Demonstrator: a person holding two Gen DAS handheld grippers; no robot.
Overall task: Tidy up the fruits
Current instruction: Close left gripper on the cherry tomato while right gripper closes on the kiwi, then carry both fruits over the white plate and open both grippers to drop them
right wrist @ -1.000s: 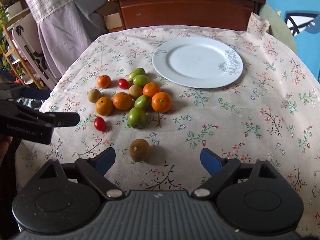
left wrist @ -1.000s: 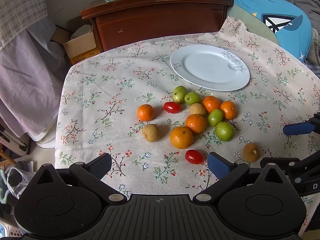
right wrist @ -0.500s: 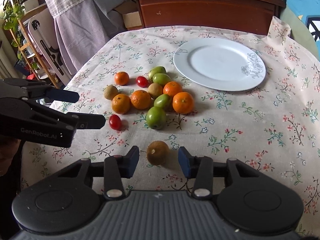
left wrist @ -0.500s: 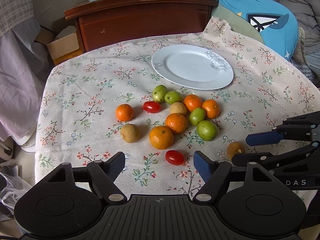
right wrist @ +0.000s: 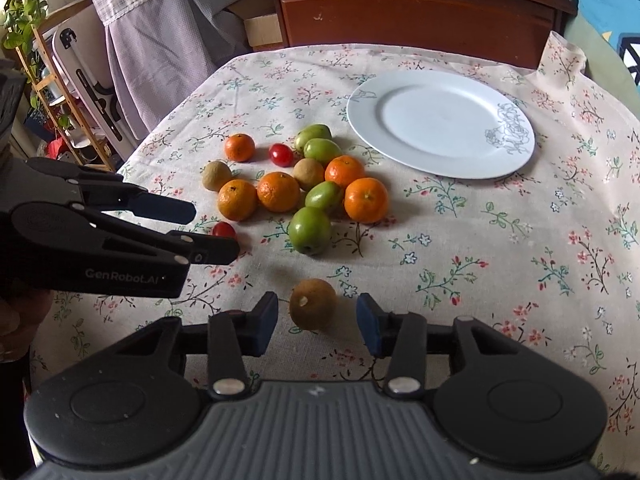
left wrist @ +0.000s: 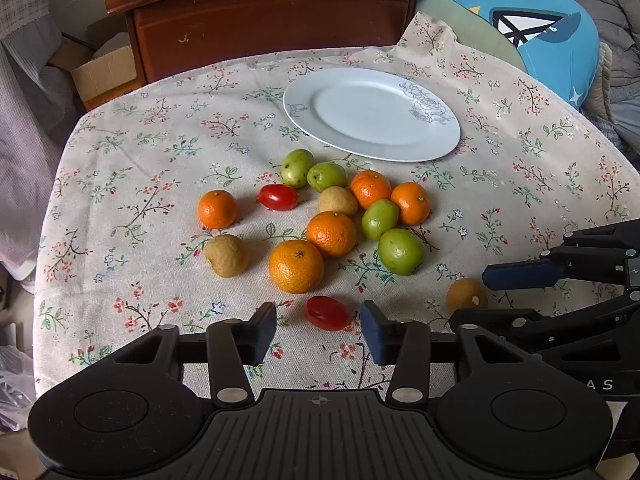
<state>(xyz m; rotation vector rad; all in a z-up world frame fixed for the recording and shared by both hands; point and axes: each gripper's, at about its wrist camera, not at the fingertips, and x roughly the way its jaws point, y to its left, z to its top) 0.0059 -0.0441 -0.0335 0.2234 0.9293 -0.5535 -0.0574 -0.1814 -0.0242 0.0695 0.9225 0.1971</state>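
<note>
Several oranges, green fruits, brown fruits and two red tomatoes lie on the floral tablecloth (left wrist: 120,168) in front of an empty white plate (left wrist: 372,114), also in the right wrist view (right wrist: 440,124). My left gripper (left wrist: 318,330) is open with the near red tomato (left wrist: 328,313) between its fingers, not touching. My right gripper (right wrist: 316,322) is open around a lone brown fruit (right wrist: 313,309), with gaps on both sides. That brown fruit (left wrist: 466,295) and the right gripper's fingers (left wrist: 520,274) also show in the left wrist view.
A dark wooden cabinet (left wrist: 272,12) stands behind the table. A cardboard box (left wrist: 104,72) and hanging cloth are at the left, a blue cushion (left wrist: 552,28) at the right. A shelf with plants (right wrist: 36,60) stands far left in the right wrist view.
Both grippers moved forward and lower. The left gripper's fingers narrowed around the near red tomato. The right gripper now brackets the lone brown fruit.
</note>
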